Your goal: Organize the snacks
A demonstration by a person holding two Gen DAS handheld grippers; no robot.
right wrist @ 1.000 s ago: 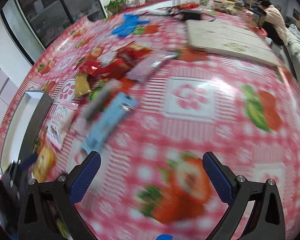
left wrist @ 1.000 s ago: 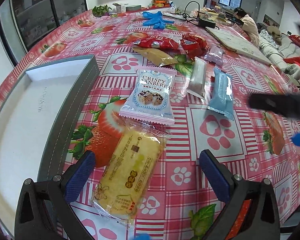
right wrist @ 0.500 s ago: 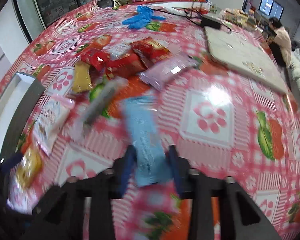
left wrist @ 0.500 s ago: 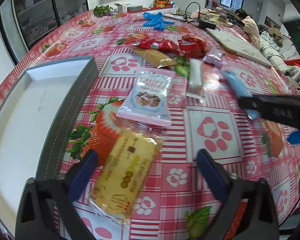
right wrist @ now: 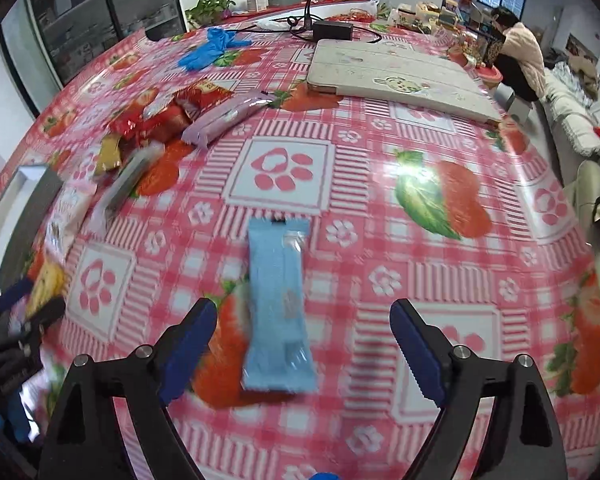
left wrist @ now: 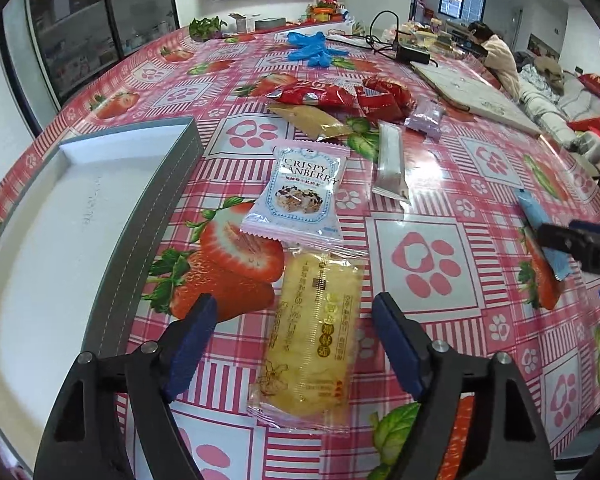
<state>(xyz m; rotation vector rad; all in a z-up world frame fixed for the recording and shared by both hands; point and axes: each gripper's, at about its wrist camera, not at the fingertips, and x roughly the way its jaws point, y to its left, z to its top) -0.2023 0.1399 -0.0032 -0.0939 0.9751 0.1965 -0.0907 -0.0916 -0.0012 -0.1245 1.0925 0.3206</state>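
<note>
A yellow cake packet [left wrist: 312, 340] lies flat on the strawberry tablecloth. My left gripper [left wrist: 294, 310] straddles it, jaws closing, with both pads still clear of the wrapper. Beyond it lies a pink-and-blue cranberry packet [left wrist: 300, 192]. The grey tray [left wrist: 152, 216] with a white floor sits to the left. In the right wrist view a light blue packet [right wrist: 278, 300] lies on the cloth between the jaws of my right gripper [right wrist: 302, 316]. Those jaws are opening and neither pad touches it. The blue packet [left wrist: 540, 224] also shows at the left view's right edge.
Further back lie red packets [left wrist: 320, 94], a tan packet [left wrist: 312, 120], a white stick packet [left wrist: 390, 160] and a purple packet [left wrist: 426, 116]. Blue gloves [left wrist: 316, 48], a black adapter with cable [right wrist: 332, 30] and a white folded case [right wrist: 400, 76] sit beyond. A person [right wrist: 520, 52] sits at the far right.
The right gripper shut on the blue packet, pulled it away from the other snacks, then opened and left it on the cloth. The left gripper came down over the yellow packet and its jaws narrowed.
</note>
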